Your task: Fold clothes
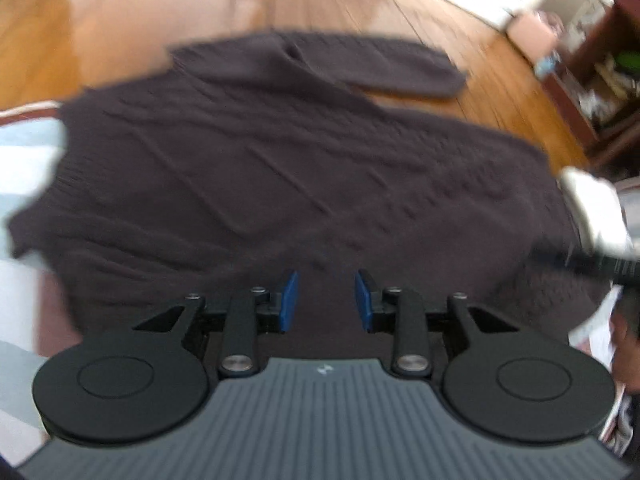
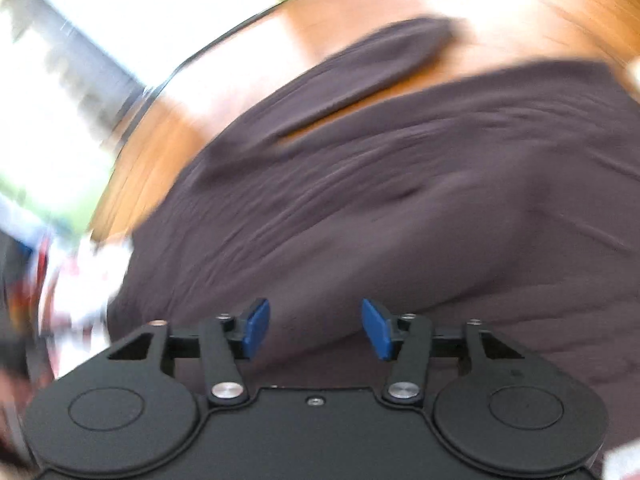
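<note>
**Sweater spread on wood floor, both jaws apart**

Over the wooden floor (image 1: 100, 32) I see the dark sweater (image 1: 300, 168) lying flat, one sleeve (image 1: 400, 68) toward 1 o'clock. My left gripper (image 1: 326, 300) and right gripper (image 2: 316, 328) hover above it at 6 o'clock, jaws spread, holding nothing.

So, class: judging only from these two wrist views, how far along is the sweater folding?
Done: the dark sweater lies spread on the wooden floor, one sleeve stretched outward. In hand: nothing; the left hand-held gripper and right hand-held gripper are both open above the fabric, motion-blurred. Left: no fold shows yet, so sleeves and body remain to fold.
</note>
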`<state>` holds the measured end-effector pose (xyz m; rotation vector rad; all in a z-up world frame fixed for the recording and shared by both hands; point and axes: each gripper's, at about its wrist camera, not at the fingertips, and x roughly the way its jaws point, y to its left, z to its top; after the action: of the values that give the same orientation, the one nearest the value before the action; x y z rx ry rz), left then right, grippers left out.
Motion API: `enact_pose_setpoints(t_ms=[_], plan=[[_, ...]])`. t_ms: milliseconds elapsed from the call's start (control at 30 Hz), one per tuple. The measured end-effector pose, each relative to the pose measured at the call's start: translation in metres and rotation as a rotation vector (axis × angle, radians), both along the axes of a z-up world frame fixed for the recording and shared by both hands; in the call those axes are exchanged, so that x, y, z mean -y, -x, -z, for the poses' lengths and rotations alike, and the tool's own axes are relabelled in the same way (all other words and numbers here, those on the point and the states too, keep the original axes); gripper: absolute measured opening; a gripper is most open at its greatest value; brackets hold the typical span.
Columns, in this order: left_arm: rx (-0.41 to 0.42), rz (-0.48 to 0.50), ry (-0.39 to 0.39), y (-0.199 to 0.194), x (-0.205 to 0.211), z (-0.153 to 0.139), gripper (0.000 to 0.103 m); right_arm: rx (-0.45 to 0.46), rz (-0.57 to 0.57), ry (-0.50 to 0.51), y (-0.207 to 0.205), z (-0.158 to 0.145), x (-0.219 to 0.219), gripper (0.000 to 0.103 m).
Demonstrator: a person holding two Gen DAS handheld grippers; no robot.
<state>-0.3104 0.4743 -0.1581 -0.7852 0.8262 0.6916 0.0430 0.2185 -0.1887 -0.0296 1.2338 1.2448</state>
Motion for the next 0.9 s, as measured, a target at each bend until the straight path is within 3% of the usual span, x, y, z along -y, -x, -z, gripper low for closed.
enact_pose_setpoints(t_ms=[100,300,367,433,467,533,633,667,700,767,833,900], plan=[[0.012,0.051,0.03,-0.022,0.002,0.013,0.03,-0.061,0.137,-0.022,-0.033,0.005,0.012,0.066],[-0.082,0.098,0.025,-0.041,0.011,0.03,0.03,0.096,0.211,0.103,-0.041,0.027,-0.013,0.067],[-0.121,0.082,0.006,-0.038,0.02,0.027,0.03,0.122,0.183,0.102,-0.039,0.03,-0.02,0.068],[-0.145,0.068,0.009,-0.031,0.026,0.029,0.03,0.26,0.12,0.093,-0.035,0.018,-0.02,0.029],[-0.152,0.065,0.008,-0.027,0.029,0.029,0.03,0.34,0.09,0.098,-0.031,0.013,-0.023,0.02],[-0.168,0.063,0.011,-0.023,0.031,0.028,0.03,0.457,0.093,0.078,-0.021,0.003,-0.021,0.019],[-0.17,0.052,0.023,-0.023,0.027,0.03,0.03,0.507,0.07,0.112,-0.022,0.005,-0.026,0.021],[-0.171,0.049,0.027,-0.023,0.026,0.029,0.03,0.504,0.064,0.143,-0.025,0.011,-0.028,0.026],[-0.176,0.056,0.023,-0.026,0.025,0.029,0.03,0.495,0.066,0.163,-0.03,0.014,-0.028,0.039],[-0.187,0.07,0.011,-0.03,0.023,0.029,0.03,0.453,0.101,0.162,-0.041,0.013,-0.02,0.046],[-0.185,0.074,0.014,-0.031,0.022,0.029,0.031,0.364,0.155,0.127,-0.046,0.003,-0.004,0.048],[-0.178,0.08,0.017,-0.032,0.021,0.028,0.033,0.341,0.118,0.075,-0.035,-0.006,0.006,0.049]])
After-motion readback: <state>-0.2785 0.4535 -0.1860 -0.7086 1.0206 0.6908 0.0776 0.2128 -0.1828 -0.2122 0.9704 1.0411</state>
